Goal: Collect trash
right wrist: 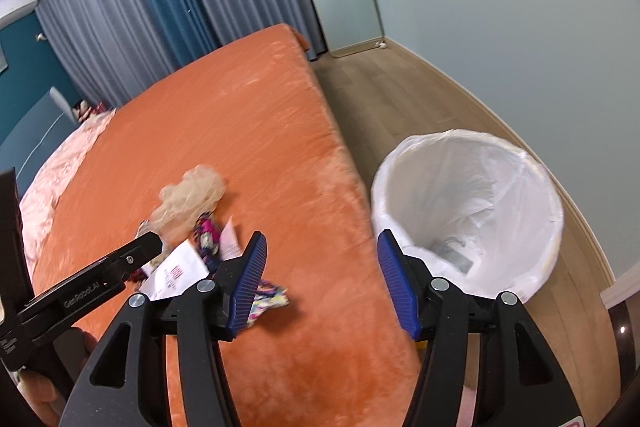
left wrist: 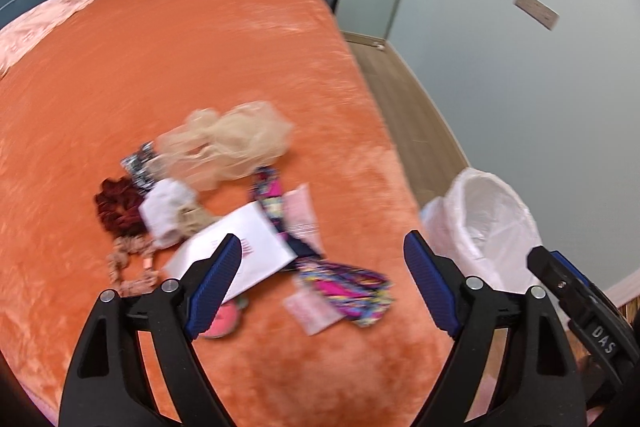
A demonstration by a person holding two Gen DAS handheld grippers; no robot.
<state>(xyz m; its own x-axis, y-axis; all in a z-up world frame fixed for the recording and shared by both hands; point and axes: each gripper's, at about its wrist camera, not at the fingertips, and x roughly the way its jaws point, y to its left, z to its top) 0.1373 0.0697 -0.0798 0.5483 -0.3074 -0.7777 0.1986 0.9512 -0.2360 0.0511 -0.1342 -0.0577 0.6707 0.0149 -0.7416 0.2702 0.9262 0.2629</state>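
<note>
Trash pile lies on orange bed (left wrist: pixel 200 75), ahead of left gripper (left wrist: pixel 322 263) and slightly to its left; white envelope (left wrist: pixel 236 247) nearest, just past left finger. Envelope long axis runs diagonal, near-left to far-right. Left gripper nearer to pile. Right gripper (right wrist: pixel 322 277) is over bed edge beside lined bin (right wrist: pixel 472 179). Both grippers: jaws apart, nothing between.

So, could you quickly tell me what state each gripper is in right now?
Left gripper: open, nothing between its jaws.
Right gripper: open, nothing between its jaws.
</note>
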